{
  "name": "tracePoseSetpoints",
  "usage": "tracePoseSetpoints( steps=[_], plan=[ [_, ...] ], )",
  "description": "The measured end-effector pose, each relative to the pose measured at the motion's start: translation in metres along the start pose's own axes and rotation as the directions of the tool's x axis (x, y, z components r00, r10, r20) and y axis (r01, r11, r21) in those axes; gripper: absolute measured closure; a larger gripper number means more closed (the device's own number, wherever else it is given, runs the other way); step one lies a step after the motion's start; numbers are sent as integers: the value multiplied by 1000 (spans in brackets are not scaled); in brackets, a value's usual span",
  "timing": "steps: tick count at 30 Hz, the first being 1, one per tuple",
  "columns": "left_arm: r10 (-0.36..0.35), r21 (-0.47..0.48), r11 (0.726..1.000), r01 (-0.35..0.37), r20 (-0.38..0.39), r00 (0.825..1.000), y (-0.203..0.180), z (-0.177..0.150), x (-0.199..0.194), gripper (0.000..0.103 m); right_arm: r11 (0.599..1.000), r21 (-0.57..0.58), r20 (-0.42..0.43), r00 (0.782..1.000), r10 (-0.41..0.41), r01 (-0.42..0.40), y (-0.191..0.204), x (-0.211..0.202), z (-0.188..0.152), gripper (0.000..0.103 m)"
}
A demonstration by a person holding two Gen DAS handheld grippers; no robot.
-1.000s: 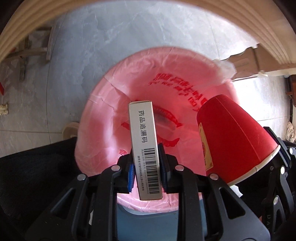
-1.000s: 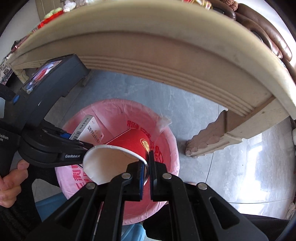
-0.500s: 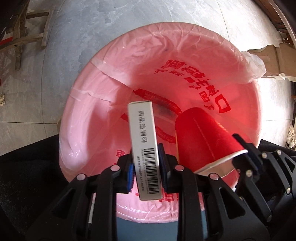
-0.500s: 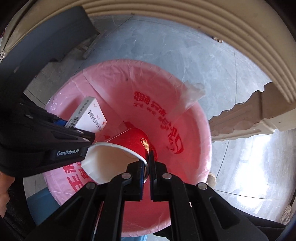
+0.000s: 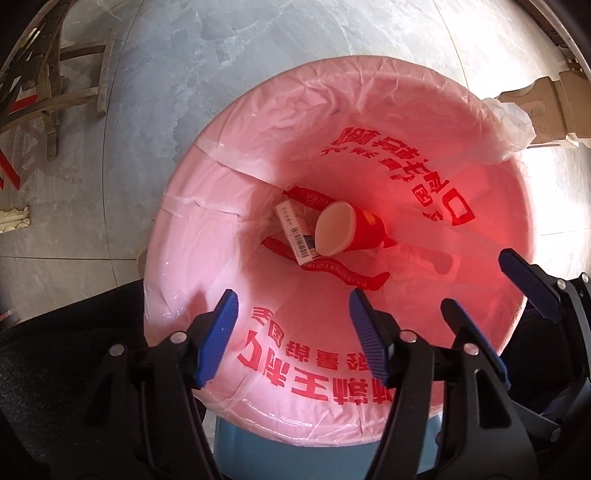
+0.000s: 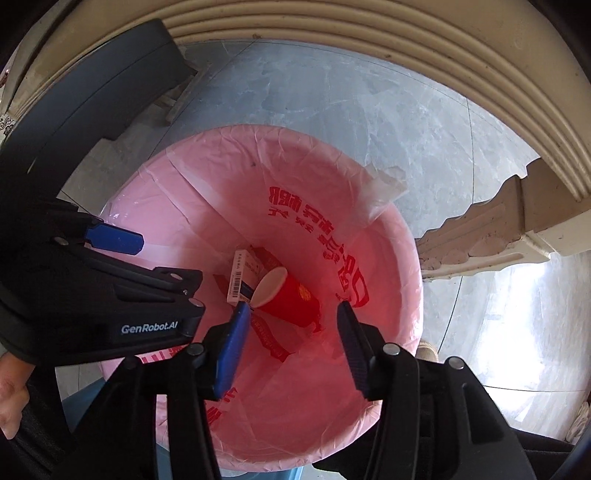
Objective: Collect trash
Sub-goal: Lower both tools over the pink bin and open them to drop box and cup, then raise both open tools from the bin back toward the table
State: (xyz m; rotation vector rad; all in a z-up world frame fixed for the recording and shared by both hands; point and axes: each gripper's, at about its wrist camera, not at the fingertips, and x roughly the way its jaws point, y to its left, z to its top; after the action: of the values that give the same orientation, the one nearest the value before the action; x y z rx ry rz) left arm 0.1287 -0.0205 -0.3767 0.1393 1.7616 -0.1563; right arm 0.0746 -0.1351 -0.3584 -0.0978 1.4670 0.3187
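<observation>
Both grippers hung over the mouth of a round bin lined with a thin pink plastic bag printed in red characters (image 5: 424, 110). The left gripper (image 5: 293, 325), black with blue ribbed pads, had its jaws spread wide with nothing between them. The right gripper (image 6: 293, 332) was likewise spread wide and empty; in the left wrist view it showed at the lower right over the bin's rim (image 5: 509, 295). At the bottom of the liner lay a small white cardboard box with a barcode on one narrow face (image 5: 295, 236), and just beside it, touching or nearly so, a red paper cup with a white interior (image 5: 349, 230) lay on its side, its open mouth turned toward the box. From the right wrist view the same pair appeared between and beyond the right fingers: box (image 6: 240, 277) on the left, cup (image 6: 288, 295) on the right, mouth facing up-left. A loose flap of clear liner (image 6: 380, 188) stuck out over the far rim. The bin's blue body (image 5: 258, 454) showed below the liner's folded edge. The floor around was grey marbled tile (image 5: 184, 74). A cream ribbed table edge (image 6: 406, 33) arched overhead, with its carved leg (image 6: 480, 236) standing near the bin on the right. A bare hand (image 6: 11, 398) gripped the left tool at the frame's lower left.
</observation>
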Motion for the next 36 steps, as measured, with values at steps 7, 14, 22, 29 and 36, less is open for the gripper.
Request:
tracePoseSetpoints(
  steps=[7,14,22,29,36],
  plan=[
    [2,0,1000,-2,11,1000,1,-1,-3,35,1000,12,9,1000,-1,1,-2,-3,1,54],
    [29,-3,1000,-29,38,999,3,-4,-8,35,1000,9,17,1000,-14,14,-2,-6,0,53],
    [92,-3,996,-93,183,979,12,-32,-60,35,999,32,65,998,-1,-1,-5,-37,-9,53],
    [89,59,991,-119,369,925,23,-78,-160,32,998,48,259,965,32,-46,-13,-137,-24,33],
    [121,78,979,-190,527,841,39,-93,-286,22,997,63,470,882,16,-51,-29,-252,-24,12]
  ],
)
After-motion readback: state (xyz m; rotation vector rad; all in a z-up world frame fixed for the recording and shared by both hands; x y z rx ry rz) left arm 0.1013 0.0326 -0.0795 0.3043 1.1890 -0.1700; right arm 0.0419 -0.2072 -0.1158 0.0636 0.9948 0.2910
